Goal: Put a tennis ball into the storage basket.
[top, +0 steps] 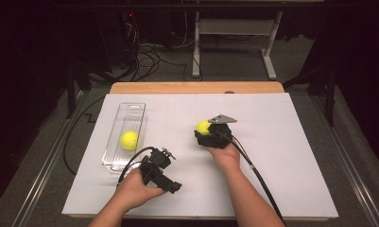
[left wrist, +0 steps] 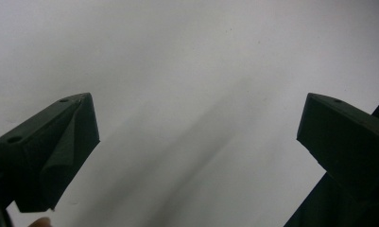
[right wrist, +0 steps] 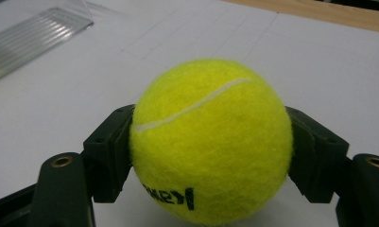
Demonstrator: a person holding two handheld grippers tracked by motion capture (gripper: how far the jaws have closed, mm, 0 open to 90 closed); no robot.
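While the right tool (right wrist: 211,156) clamps a tennis ball (right wrist: 211,142), the left tool (left wrist: 196,142) hangs wide apart over the tabletop (top: 281,142); another ball (top: 129,140) lies in a clear tray (top: 130,111).

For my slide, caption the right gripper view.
Right gripper clamps a fuzzy yellow tennis ball above the white table.
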